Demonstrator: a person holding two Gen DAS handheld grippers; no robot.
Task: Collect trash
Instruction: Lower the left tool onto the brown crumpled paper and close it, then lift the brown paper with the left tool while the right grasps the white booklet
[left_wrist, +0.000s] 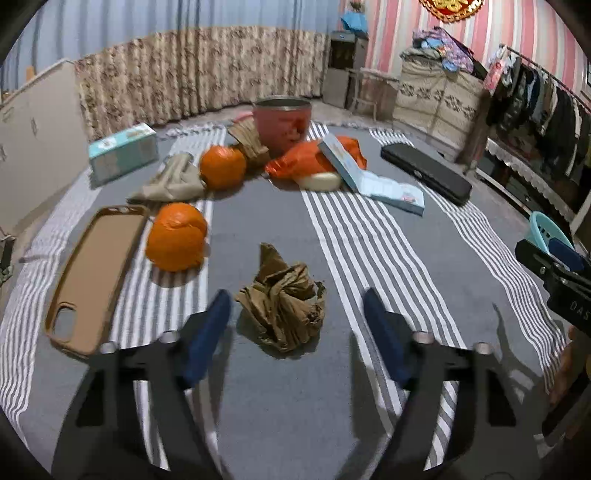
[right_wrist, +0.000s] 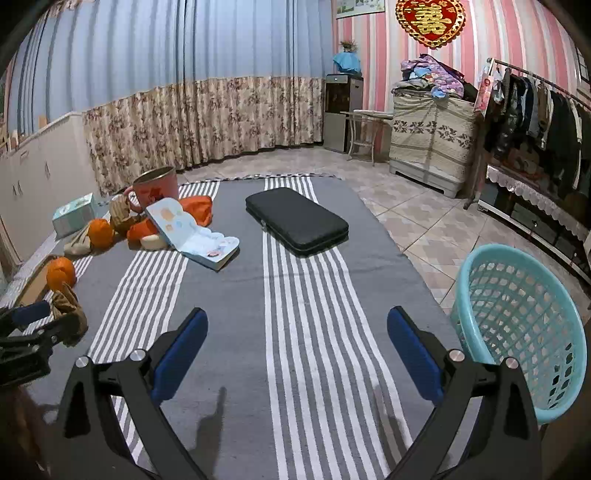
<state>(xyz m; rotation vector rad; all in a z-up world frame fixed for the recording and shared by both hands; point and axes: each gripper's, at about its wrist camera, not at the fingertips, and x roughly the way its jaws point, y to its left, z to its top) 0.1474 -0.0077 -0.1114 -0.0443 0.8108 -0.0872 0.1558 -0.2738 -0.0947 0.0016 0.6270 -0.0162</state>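
Note:
A crumpled brown paper wad lies on the grey striped cloth, just ahead of my left gripper, which is open with a finger on each side of it. Further back lie a beige crumpled wad, a brown crumpled paper and an orange plastic bag. My right gripper is open and empty over bare cloth. A turquoise mesh basket stands at its right. The brown wad also shows in the right wrist view, beside the left gripper.
Two oranges, a brown phone case, a red cup, a teal box, an open booklet and a black case lie on the cloth. Tiled floor and furniture are at the right.

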